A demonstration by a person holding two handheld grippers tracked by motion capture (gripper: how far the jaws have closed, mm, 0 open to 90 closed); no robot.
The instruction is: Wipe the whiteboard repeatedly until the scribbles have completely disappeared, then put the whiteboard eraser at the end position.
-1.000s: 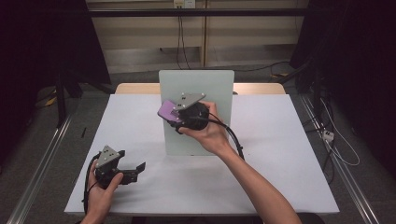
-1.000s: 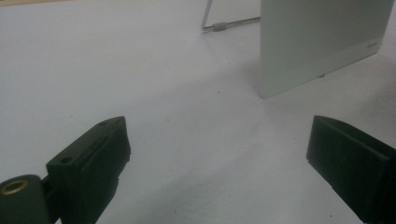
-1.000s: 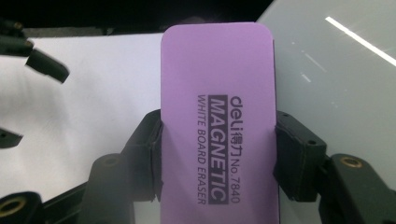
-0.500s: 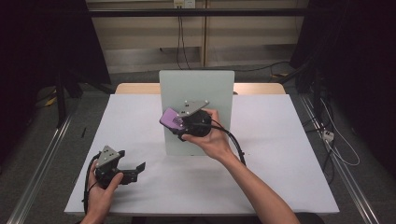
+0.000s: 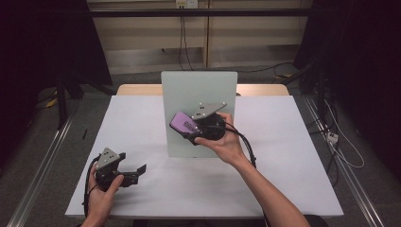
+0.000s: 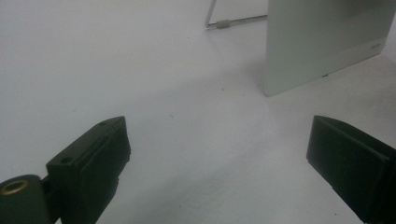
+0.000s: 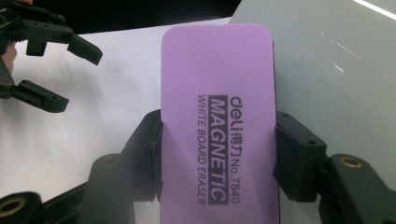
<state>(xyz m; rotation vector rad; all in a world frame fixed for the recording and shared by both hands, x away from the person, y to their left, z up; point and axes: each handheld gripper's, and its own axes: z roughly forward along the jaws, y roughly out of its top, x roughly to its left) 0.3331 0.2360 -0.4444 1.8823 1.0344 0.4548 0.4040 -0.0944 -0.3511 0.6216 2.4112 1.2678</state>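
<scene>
Working at a white table [image 5: 283,156] centre frame, dark room behind; we clamp the purple eraser [image 5: 183,123] in the right gripper [image 5: 189,135] over the whiteboard [image 5: 198,90]; the left gripper [image 5: 135,172], lower left, gapes wide, holding nothing.

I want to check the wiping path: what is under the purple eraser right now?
Under the purple eraser, clamped in the right gripper, lies the pale whiteboard flat on the white table. The board surface directly beneath it is covered, so any marks there can't be seen.
</scene>
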